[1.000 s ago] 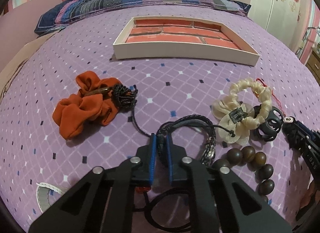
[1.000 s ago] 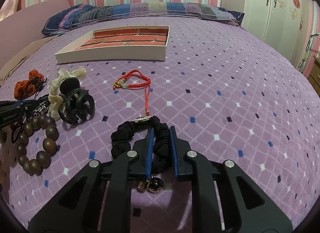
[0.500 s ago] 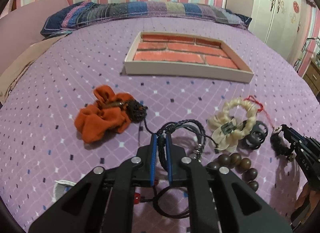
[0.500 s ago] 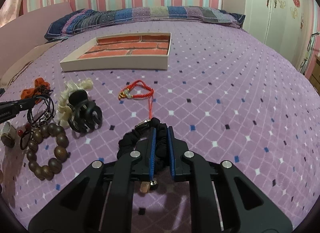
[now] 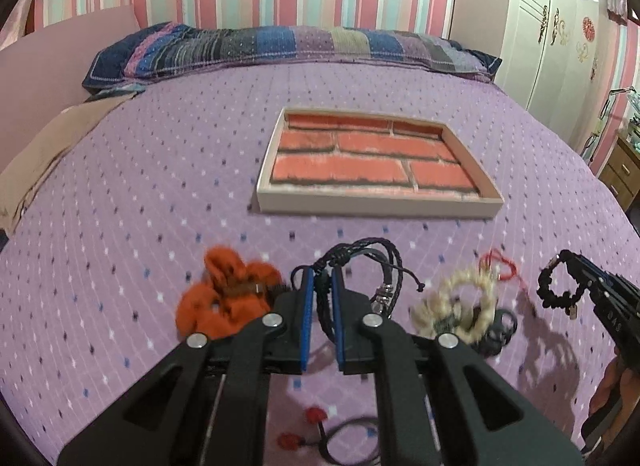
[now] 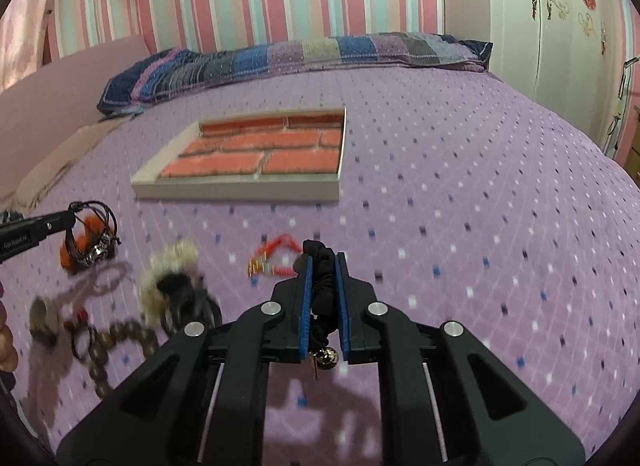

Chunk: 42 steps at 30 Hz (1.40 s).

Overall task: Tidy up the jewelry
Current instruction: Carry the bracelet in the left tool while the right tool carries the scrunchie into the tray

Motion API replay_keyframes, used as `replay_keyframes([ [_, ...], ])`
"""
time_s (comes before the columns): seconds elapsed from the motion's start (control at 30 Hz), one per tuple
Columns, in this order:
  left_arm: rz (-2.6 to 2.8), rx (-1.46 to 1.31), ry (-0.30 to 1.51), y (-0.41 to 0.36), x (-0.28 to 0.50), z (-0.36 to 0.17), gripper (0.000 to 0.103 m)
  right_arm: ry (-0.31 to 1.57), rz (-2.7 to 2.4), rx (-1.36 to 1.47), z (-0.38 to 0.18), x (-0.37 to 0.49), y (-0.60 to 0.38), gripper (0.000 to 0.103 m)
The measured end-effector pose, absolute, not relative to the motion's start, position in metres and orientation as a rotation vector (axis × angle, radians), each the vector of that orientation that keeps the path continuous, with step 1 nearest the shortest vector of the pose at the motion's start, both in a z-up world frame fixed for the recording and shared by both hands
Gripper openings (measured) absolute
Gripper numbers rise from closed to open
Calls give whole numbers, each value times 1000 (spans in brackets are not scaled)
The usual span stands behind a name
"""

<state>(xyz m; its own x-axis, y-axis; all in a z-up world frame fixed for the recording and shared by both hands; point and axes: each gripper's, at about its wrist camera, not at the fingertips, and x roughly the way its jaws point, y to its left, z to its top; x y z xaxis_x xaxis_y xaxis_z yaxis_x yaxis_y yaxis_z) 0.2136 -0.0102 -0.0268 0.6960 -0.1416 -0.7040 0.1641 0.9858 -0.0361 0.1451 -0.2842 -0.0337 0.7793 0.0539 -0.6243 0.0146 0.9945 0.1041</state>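
My left gripper (image 5: 321, 278) is shut on a black braided leather bracelet (image 5: 378, 262) and holds it above the bed. My right gripper (image 6: 322, 266) is shut on a black fabric bracelet (image 6: 324, 286) with a small metal charm, also lifted; it shows in the left wrist view (image 5: 560, 286). A shallow white tray (image 5: 376, 201) with a brick-pattern floor lies ahead on the purple bedspread, also in the right wrist view (image 6: 240, 187). The leather bracelet shows at far left in the right wrist view (image 6: 94, 234).
On the bedspread lie an orange scrunchie (image 5: 224, 298), a cream scrunchie (image 5: 456, 306) with a black claw clip (image 5: 496, 330), a red cord bracelet (image 6: 276, 256), a wooden bead bracelet (image 6: 116, 346) and a red-bead black cord (image 5: 320, 430). A striped pillow (image 5: 280, 49) lies behind the tray.
Both grippers have risen off the bed with their bracelets and tilted up toward the tray. The loose items below now look smaller and blurred.
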Motion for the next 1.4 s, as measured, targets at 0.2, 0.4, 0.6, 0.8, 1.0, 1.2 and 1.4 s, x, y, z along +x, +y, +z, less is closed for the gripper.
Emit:
replay_keyframes([
  [0.2, -174, 59, 758, -16, 254, -1, 9, 633, 35, 101, -11, 193, -281, 12],
  [0.4, -177, 86, 739, -29, 306, 17, 9, 607, 52, 91, 5, 256, -276, 12],
  [0.6, -185, 106, 749, -52, 368, 13, 9, 612, 55, 73, 6, 327, -272, 12],
  [0.8, -184, 130, 792, -75, 436, -10, 9, 645, 45, 44, -9, 395, -266, 12],
  [1.0, -168, 130, 852, -83, 495, -41, 9, 715, 14, 28, -35, 453, -264, 12],
  [1.2, -163, 97, 931, -81, 537, -69, 9, 803, -25, 9, -59, 495, -267, 12],
  [1.4, -115, 124, 988, -78, 565, -91, 9, 888, -55, -1, -73, 506, -268, 12],
])
